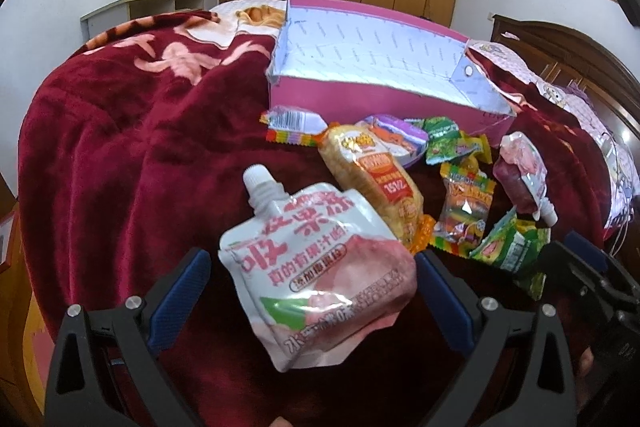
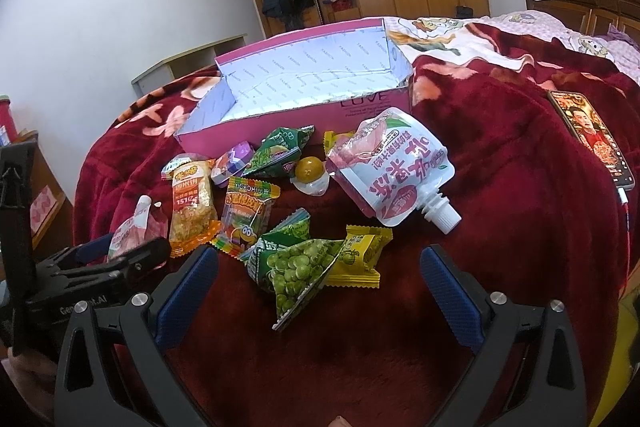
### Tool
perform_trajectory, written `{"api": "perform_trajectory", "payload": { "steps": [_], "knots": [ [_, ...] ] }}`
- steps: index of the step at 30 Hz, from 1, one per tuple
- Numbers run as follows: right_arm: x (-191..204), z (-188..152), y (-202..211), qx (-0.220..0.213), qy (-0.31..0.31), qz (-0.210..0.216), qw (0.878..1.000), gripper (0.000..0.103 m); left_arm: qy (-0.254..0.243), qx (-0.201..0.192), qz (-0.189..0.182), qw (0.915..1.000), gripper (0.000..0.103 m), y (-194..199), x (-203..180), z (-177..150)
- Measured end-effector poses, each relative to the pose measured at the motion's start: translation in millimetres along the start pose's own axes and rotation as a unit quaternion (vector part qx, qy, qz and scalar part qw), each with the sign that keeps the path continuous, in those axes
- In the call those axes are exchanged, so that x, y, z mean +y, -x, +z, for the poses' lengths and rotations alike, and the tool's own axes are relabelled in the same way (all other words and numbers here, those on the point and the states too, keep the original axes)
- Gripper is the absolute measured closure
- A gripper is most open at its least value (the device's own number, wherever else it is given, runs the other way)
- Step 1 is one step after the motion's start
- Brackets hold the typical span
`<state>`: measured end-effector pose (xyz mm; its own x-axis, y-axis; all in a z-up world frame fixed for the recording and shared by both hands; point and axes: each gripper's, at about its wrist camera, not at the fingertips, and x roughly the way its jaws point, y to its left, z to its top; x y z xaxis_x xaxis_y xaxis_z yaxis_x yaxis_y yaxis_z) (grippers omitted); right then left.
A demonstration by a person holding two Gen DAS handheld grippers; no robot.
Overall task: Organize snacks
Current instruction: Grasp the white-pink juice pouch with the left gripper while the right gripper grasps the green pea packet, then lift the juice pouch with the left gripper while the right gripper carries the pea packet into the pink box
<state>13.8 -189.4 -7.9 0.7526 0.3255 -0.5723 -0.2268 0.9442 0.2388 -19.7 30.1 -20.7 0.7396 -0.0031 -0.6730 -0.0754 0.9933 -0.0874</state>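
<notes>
The pink box (image 2: 360,109) sits on the bed's red blanket (image 2: 500,155) with nothing visible inside, so the sorting looks barely begun. The left tongs (image 1: 312,291) stand around a peach jelly pouch (image 1: 320,275); their pads look slightly clear of it, so I cannot tell whether they grip. The right tongs (image 2: 320,283) are spread wide, holding nothing, above a green pea packet (image 2: 296,271). A second pouch (image 2: 390,171), a rice cracker pack (image 2: 190,211), gummies (image 2: 246,215) and other small sweets remain loose just before the box.
</notes>
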Motion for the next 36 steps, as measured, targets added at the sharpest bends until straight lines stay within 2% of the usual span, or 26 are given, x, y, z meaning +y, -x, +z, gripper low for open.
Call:
{"api": "perform_trajectory", "payload": {
  "steps": [2,6,15,16,18,21,23,28,32,36],
  "knots": [
    [-1.0,-0.3,-0.2,0.001,-0.002,0.0,1.0,0.0,0.006,0.005,-0.009,0.9999,0.009,-2.1,1.2,-0.9],
    [-1.8,-0.7,-1.9,0.005,-0.003,-0.001,1.0,0.0,0.019,0.006,-0.019,0.9996,0.014,-1.9,4.7,-1.1],
    [6.0,-1.6,-4.3,0.012,0.012,0.003,1.0,0.001,0.009,-0.005,-0.024,0.9996,0.015,-0.4,4.5,-2.4],
    [7.2,-1.7,-3.7,0.01,0.014,0.003,1.0,0.004,0.006,-0.007,-0.025,0.9997,0.015,-0.2,4.3,-2.8],
    [10.5,-1.0,-3.9,0.011,0.02,0.001,1.0,0.016,0.002,-0.01,-0.025,0.9996,0.015,0.3,4.4,-4.1],
    [13.4,-0.8,-7.7,0.019,0.026,0.002,0.999,0.028,-0.001,-0.01,-0.026,0.9996,0.015,-1.1,5.7,-5.2],
    [16.1,-1.3,-10.4,0.026,0.031,0.003,0.999,0.033,0.001,-0.01,-0.028,0.9995,0.015,-1.7,7.7,-5.7],
    [27.4,-2.3,-11.8,0.02,0.057,0.001,0.998,0.036,0.004,-0.01,-0.035,0.9993,0.015,-2.5,11.6,-6.7],
    [32.5,-3.7,-14.1,0.018,0.074,-0.007,0.997,0.05,0.0,-0.016,-0.039,0.9991,0.016,-1.0,12.4,-7.7],
    [30.1,-4.3,-14.9,0.017,0.075,-0.008,0.997,0.053,-0.004,-0.021,-0.038,0.999,0.016,2.1,11.9,-7.8]
  ]
}}
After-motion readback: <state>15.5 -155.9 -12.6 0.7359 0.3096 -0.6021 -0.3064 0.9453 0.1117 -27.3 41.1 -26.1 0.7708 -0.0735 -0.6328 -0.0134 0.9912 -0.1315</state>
